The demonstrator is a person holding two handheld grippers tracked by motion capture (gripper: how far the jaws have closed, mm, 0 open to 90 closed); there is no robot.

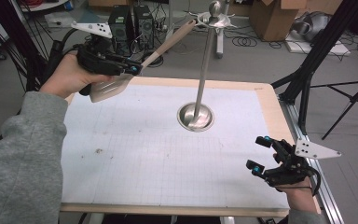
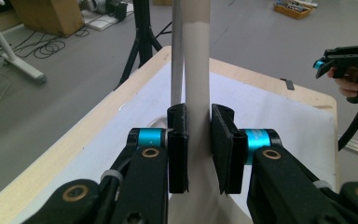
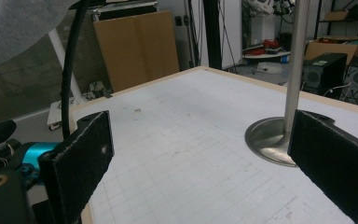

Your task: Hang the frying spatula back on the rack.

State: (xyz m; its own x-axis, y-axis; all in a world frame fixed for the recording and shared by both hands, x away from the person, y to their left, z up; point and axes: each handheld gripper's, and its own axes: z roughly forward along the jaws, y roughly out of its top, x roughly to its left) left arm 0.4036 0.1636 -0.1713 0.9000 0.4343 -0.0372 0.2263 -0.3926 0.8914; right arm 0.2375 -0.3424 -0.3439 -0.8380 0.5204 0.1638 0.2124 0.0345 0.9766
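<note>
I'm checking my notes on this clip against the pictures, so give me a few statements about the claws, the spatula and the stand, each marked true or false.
1. The left claw is shut on the metal spatula with the pale wooden handle. True.
2. The right claw grips the pole of the tall steel utensil stand with the round base. False: its jaws stand wide apart with nothing between them, near the table's right edge.
3. The spatula lies flat on the white gridded mat. False: it is held up in the air above the mat's far left corner.
4. The stand's base rests on the mat. True.
5. The spatula's handle end points up toward the top of the stand. True.
</note>
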